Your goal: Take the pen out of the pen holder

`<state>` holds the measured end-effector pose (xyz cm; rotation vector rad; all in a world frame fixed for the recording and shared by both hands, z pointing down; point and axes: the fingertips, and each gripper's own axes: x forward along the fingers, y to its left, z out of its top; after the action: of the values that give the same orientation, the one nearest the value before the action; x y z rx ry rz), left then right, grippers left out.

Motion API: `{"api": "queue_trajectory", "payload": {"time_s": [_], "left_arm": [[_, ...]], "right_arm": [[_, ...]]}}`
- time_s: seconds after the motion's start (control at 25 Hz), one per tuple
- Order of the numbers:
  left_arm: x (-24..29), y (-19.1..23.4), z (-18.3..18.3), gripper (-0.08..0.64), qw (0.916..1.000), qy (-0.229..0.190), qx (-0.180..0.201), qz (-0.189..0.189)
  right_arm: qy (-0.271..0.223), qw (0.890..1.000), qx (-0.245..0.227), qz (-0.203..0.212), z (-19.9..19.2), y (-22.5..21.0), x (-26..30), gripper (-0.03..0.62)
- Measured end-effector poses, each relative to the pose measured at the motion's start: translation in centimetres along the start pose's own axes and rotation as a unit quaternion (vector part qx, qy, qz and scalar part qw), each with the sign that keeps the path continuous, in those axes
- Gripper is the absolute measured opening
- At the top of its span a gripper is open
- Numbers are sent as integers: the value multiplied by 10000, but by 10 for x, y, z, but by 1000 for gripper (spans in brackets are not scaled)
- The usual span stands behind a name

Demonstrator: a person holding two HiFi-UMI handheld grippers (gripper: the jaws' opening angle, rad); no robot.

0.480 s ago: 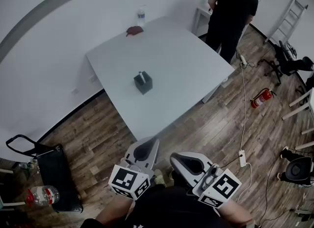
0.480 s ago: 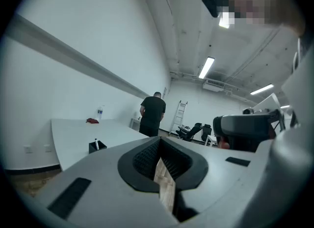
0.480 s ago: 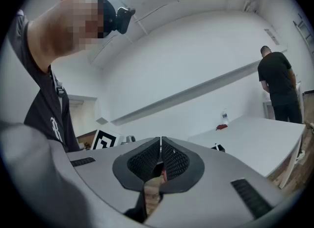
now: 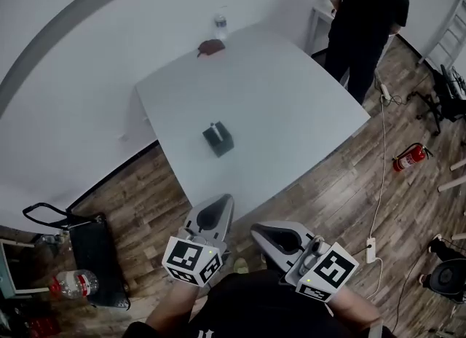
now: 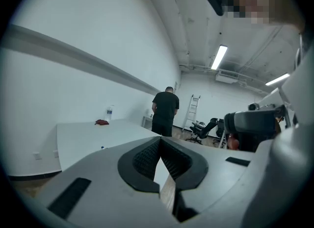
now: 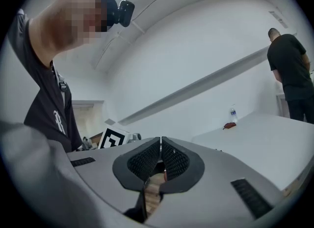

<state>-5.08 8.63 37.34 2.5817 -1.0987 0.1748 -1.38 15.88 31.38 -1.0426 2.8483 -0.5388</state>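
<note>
Left gripper view: left gripper point(image 5: 160, 142) is keeping its jaws clenched, pads meeting at the tips, nothing between them. Right gripper point(image 6: 160, 141) is doing the same: jaws pressed together, empty. In the head view, both are hovering side by side close to the operator's body, over the wood floor point(image 4: 306, 191), tips pointing toward the near corner of the white table point(image 4: 291, 111). The dark pen holder point(image 4: 219, 141) is standing upright on the table's near half, well apart from both grippers. The pen point(image 4: 212, 126) is sticking up out of it. A water bottle point(image 4: 219, 22) and a red thing point(image 4: 211, 47) are sitting near each other at the far edge. A person in black point(image 4: 368, 16) is standing past the far right corner, back turned. A fire extinguisher point(image 4: 410, 157) is lying on the floor at right.
</note>
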Motion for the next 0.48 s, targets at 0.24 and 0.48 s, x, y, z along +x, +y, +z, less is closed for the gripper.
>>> {"api": "queue_trajectory", "payload": {"time_s": [0.24, 0.48], "left_arm": [[48, 22, 5, 6, 9992, -22, -49, 399], [75, 58, 2, 8, 9975, 105, -11, 693]], "right_arm": [[146, 9991, 67, 390, 16, -49, 1, 17], [279, 9966, 248, 734, 21, -73, 13, 17]]}}
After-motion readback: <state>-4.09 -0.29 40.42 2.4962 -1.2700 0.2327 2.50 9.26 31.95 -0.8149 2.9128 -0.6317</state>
